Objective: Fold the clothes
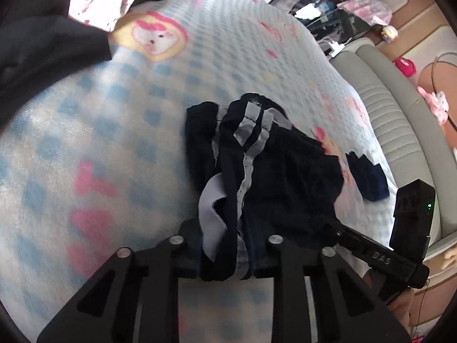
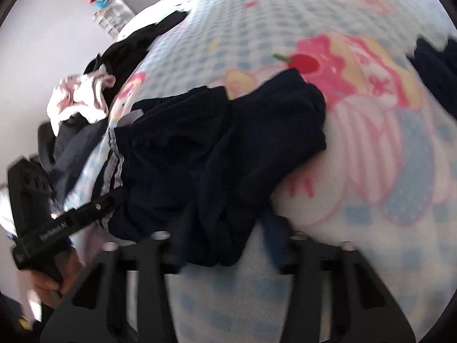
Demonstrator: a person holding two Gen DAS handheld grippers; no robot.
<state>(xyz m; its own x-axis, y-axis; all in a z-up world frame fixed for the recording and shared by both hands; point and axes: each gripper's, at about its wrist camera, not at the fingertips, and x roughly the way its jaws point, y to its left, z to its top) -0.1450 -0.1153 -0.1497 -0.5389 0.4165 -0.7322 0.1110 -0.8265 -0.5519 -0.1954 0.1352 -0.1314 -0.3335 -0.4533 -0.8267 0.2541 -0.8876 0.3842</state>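
Note:
Crumpled dark navy shorts (image 1: 271,171) with grey side stripes lie on a blue-checked cartoon blanket (image 1: 114,143). My left gripper (image 1: 227,257) is shut on the near edge of the shorts, with cloth bunched tight between its fingers. In the right wrist view the same shorts (image 2: 214,148) spread across the blanket (image 2: 371,171). My right gripper (image 2: 225,245) straddles their near edge, blurred. Cloth sits between its fingers, and a sliver of blanket shows beside the right-hand finger. Each gripper shows in the other's view, its tip buried in the shorts.
A heap of dark clothes (image 1: 42,51) lies at the blanket's far left, with a pink-and-white garment (image 2: 80,97) beside it. A small navy piece (image 1: 368,177) rests near the grey padded bed edge (image 1: 394,120). More dark cloth (image 2: 434,65) sits at the right.

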